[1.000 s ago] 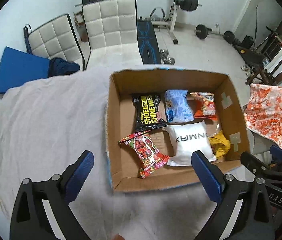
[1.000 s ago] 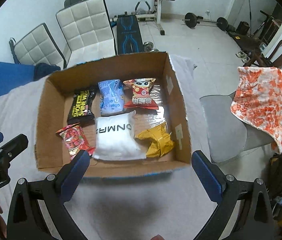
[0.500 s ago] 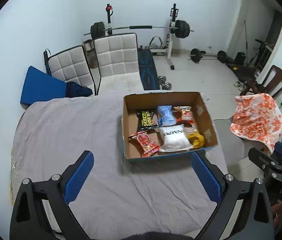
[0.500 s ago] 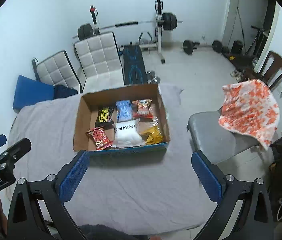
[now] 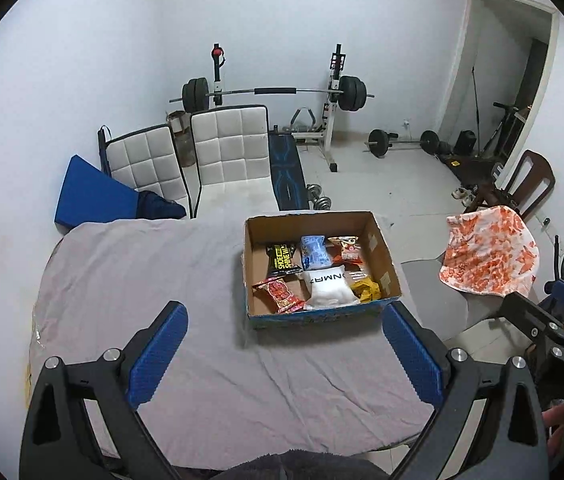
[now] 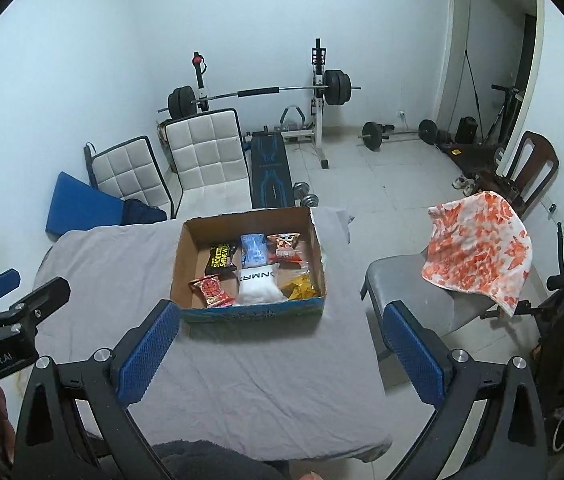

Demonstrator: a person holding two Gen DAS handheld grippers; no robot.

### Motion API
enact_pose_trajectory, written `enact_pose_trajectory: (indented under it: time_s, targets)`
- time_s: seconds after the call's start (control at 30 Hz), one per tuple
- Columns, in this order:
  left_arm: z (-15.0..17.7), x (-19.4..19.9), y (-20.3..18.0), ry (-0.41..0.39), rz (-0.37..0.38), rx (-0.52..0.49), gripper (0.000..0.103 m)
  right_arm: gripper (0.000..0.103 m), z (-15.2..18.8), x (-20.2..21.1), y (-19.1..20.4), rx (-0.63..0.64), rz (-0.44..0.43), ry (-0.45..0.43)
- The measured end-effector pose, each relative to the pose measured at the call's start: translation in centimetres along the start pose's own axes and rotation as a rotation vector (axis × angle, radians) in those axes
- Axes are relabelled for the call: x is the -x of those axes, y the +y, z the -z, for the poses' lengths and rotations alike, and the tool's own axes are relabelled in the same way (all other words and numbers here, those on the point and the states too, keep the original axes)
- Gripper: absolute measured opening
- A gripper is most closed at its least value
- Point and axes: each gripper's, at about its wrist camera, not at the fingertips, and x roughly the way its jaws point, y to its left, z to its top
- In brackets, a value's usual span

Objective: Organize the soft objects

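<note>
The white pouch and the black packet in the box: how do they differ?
The white pouch looks plump and pillowy; the black packet lies flatter and slimmer. The white pouch carries dark lettering on a plain face, while the black packet has yellow and white print. The white pouch lies in the near row of the cardboard box, the black packet behind it to the left. Both lie loose, untouched by either gripper.

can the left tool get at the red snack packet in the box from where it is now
Probably yes, after moving in. The left tool hangs open and empty, back from the cardboard box. The box is open-topped, and the red snack packet lies uncovered in its near left corner, beside the white pouch.
</note>
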Motion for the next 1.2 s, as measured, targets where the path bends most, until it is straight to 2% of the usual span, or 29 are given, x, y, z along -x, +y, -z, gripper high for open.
enact_pose_trajectory:
  time_s: [0.3, 0.57, 1.2]
  targets:
    - [1.1, 0.9, -0.2, -0.005, 0.008, 0.012, 0.100, 0.103, 1.1, 2.7, 0.3, 0.000, -0.020, -0.009]
    - [2.0, 0.8, -0.2, 0.002, 0.000, 0.035, 0.100, 0.103, 1.3, 2.3, 0.5, 0.000, -0.021, -0.009]
    - [2.1, 1.4, -0.6, -0.008, -0.007, 0.008, 0.100, 0.103, 1.5, 2.9, 0.0, 0.021, -0.015, -0.029]
